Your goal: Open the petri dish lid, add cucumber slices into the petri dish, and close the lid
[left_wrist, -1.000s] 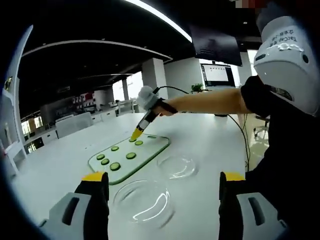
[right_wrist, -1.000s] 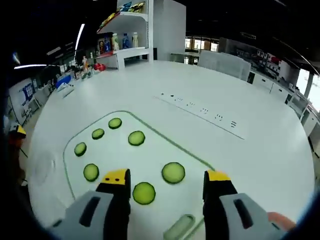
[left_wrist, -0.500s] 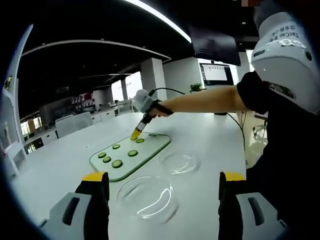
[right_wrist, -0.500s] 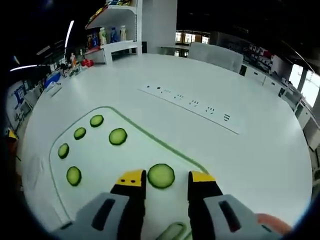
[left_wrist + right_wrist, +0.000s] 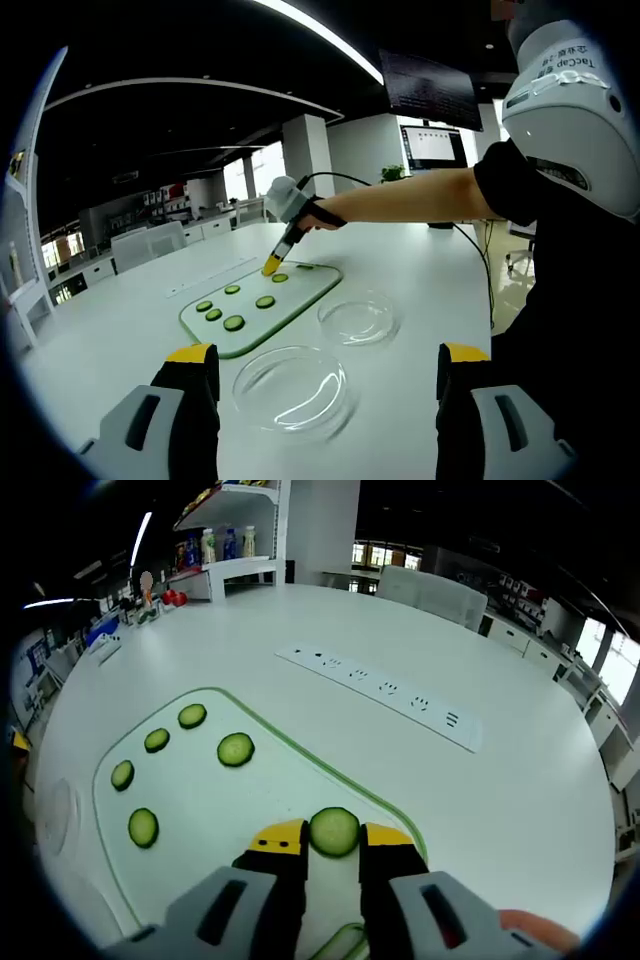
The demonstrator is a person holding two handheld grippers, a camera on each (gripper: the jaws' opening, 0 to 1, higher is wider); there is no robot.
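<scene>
1. Right gripper (image 5: 335, 842): its yellow-tipped jaws are pinched on a cucumber slice (image 5: 334, 831), held upright between the tips over the near end of the cutting board (image 5: 270, 780). In the left gripper view the same tool (image 5: 271, 266) reaches in from 2 o'clock to the board's far end.
2. Left gripper (image 5: 325, 362): jaws spread wide with nothing between the tips, hovering above the table (image 5: 420, 290).
3. Petri dish (image 5: 291, 388): lies uncovered just ahead of the left jaws; its lid (image 5: 357, 319) rests apart, toward 1 o'clock, beside the board.
4. Loose slices (image 5: 236, 749): five lie on the board at 9 to 11 o'clock in the right gripper view.
5. Power strip (image 5: 385, 697): runs across the table beyond the board.
6. Writing: "TacCap" is printed on the person's white headgear (image 5: 570, 110).
</scene>
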